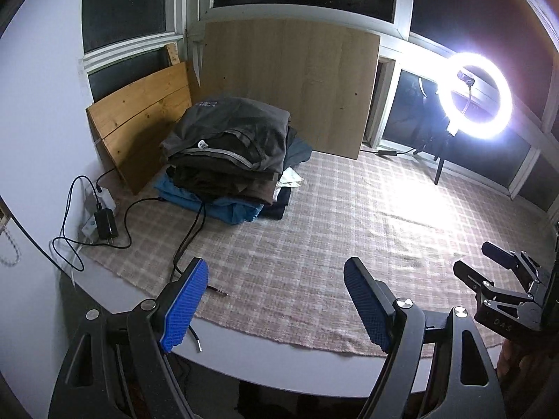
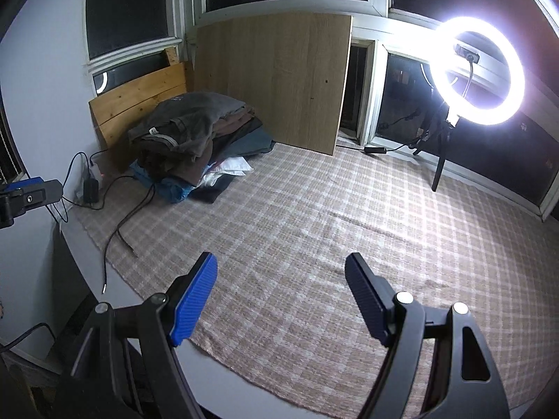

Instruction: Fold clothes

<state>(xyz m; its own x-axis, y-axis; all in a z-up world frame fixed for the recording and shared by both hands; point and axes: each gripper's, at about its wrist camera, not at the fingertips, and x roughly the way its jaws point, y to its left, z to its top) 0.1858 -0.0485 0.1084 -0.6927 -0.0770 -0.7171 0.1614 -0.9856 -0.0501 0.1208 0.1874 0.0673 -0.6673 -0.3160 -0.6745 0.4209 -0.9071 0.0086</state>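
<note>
Your left gripper [image 1: 276, 300] hangs with its jaws spread wide and nothing between them, over the near edge of the plaid cloth [image 1: 314, 227]. Your right gripper [image 2: 281, 295] is likewise released and empty above the same cloth [image 2: 314, 244].

The clothes pile [image 1: 230, 153] sits at the cloth's far left corner, well apart from both grippers, folded garments stacked with a grey one on top and a blue one at the bottom. Behind the pile lean two wooden boards [image 1: 290, 83]. Cables [image 1: 190, 230] run from the pile's front toward the cloth's left edge, near a charger [image 1: 104, 223].

At the cloth's far right corner stands a lit ring light [image 1: 475, 96].

Only the left view shows the right gripper [image 1: 496, 265] from outside, at the cloth's right edge. Only the right view shows the left gripper's [image 2: 31, 192] fingertip, left of the pile [image 2: 195, 132].
</note>
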